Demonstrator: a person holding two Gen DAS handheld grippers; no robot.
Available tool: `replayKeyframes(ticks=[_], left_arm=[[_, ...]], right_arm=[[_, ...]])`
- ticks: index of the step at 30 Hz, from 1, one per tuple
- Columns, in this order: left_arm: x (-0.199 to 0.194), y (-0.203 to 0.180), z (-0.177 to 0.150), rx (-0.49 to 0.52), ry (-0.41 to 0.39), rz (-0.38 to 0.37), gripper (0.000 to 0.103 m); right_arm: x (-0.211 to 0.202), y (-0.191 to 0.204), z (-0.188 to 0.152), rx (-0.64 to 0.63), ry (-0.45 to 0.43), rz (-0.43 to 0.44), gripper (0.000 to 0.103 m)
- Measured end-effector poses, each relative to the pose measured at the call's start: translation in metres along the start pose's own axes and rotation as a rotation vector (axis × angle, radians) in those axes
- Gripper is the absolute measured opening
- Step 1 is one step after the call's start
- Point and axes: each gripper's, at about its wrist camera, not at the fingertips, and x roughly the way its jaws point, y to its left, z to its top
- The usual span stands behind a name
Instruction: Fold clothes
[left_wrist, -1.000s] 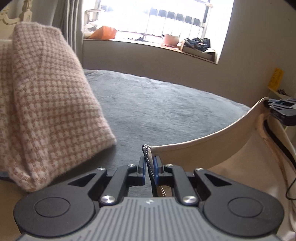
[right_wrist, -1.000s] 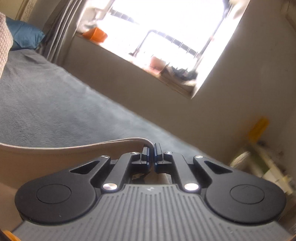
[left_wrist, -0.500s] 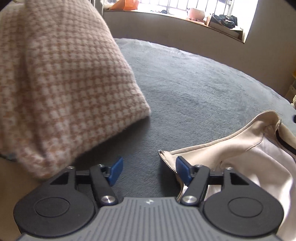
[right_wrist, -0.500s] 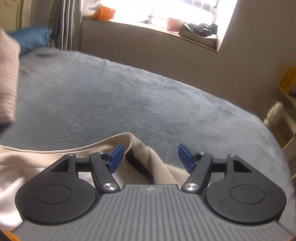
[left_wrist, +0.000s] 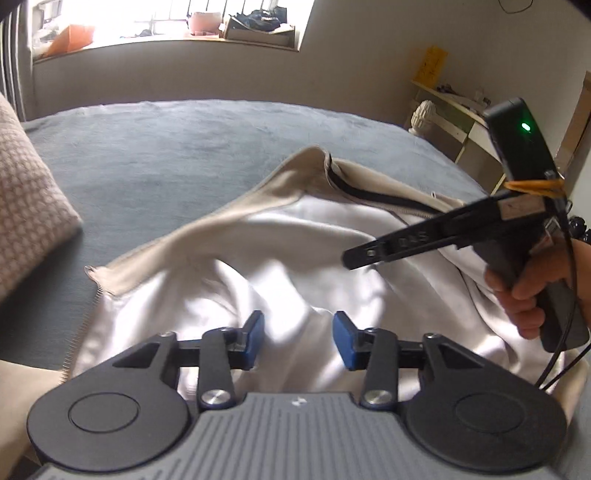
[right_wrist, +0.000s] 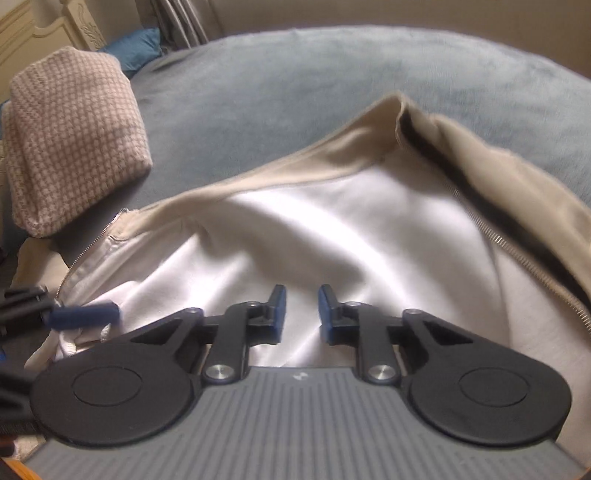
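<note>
A beige zip-up jacket (left_wrist: 258, 254) lies spread on the grey bed, its white lining up and its beige hem along the far edge. It also shows in the right wrist view (right_wrist: 332, 221). My left gripper (left_wrist: 298, 339) is open and empty just above the white lining. My right gripper (right_wrist: 302, 314) is open and empty over the lining too. The right gripper's body (left_wrist: 517, 221) shows in the left wrist view at the right, above the jacket. One blue fingertip of the left gripper (right_wrist: 85, 314) shows at the left of the right wrist view.
A folded pink-and-white checked garment (right_wrist: 74, 140) lies on the grey bedspread (left_wrist: 166, 147) left of the jacket, also in the left wrist view (left_wrist: 26, 206). A blue pillow (right_wrist: 136, 44) and a headboard are behind it. A window sill and a shelf stand beyond the bed.
Both grippers were shut on the jacket's hem a second ago, opened half a second ago and let it drop. They have since pulled back over the lining.
</note>
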Motion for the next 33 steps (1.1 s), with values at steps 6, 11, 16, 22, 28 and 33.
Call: replayKeyframes(ticks=[6,11,16,22,28,33], left_arm=[[0.042,-0.001,-0.015,0.106,0.065,0.183,0.021],[0.052,0.000,-0.015,0.256,0.044,0.275,0.033],[0.051,0.013,-0.012,0.201,0.035,0.314,0.033],[0.055,0.028,0.000,0.126,0.042,0.342,0.040],[0.057,0.028,0.007,0.130,0.046,0.348,0.042],[0.057,0.029,0.008,0.122,0.048,0.337,0.044]], right_arm=[[0.068,-0.013,0.024,0.040,-0.047,-0.012,0.000],[0.088,-0.013,0.058,0.053,-0.140,-0.030,0.000],[0.014,-0.013,0.034,-0.019,-0.241,0.002,0.004],[-0.041,-0.060,-0.070,-0.150,0.010,-0.263,0.005],[-0.088,-0.124,-0.159,-0.498,0.189,-0.616,0.002],[-0.094,-0.160,-0.149,-0.487,0.209,-0.715,0.000]])
